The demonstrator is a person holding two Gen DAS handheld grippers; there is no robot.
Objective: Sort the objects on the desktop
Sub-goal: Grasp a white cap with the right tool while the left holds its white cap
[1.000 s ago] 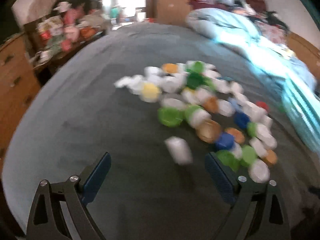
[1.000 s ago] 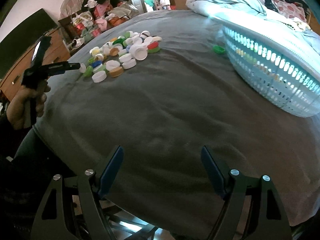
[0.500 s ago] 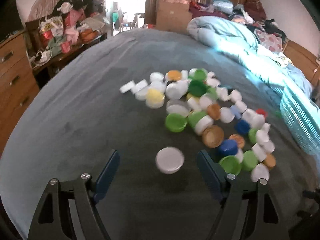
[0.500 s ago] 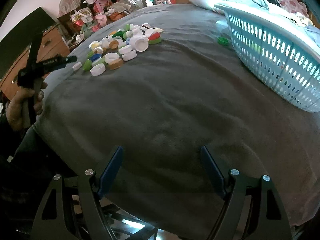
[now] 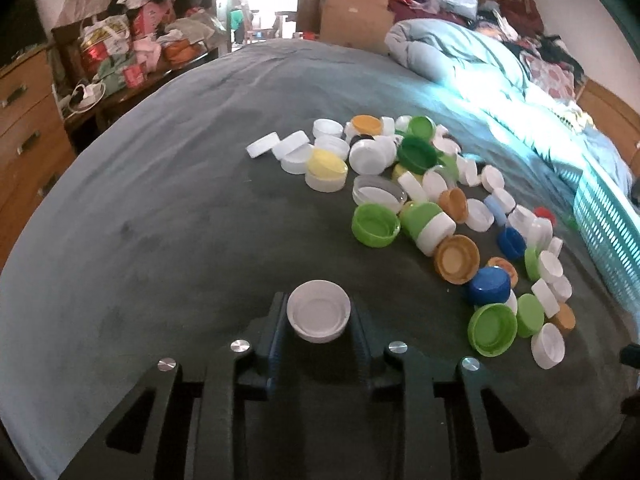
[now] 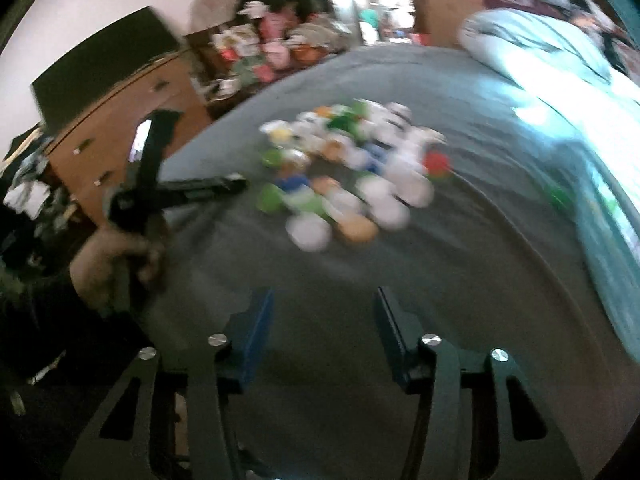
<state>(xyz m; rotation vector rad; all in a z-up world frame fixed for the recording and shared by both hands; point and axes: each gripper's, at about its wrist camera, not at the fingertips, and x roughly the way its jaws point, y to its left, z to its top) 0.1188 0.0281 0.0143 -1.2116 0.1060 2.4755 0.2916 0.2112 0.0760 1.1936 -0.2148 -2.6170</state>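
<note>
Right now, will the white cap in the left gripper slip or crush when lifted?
The white cap looks like thin plastic, so probably light. It is pinched across its round rim, so it may twist or pop out. Its hollow side faces up; a hard squeeze might flex it.

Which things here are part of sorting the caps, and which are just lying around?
Part of the job:
- round white plastic cap, clamped in the left gripper
- heap of mixed plastic caps
- turquoise slotted plastic basket

Just lying about:
- rumpled pale blue duvet
- brown cardboard box
- wooden drawer chest
</note>
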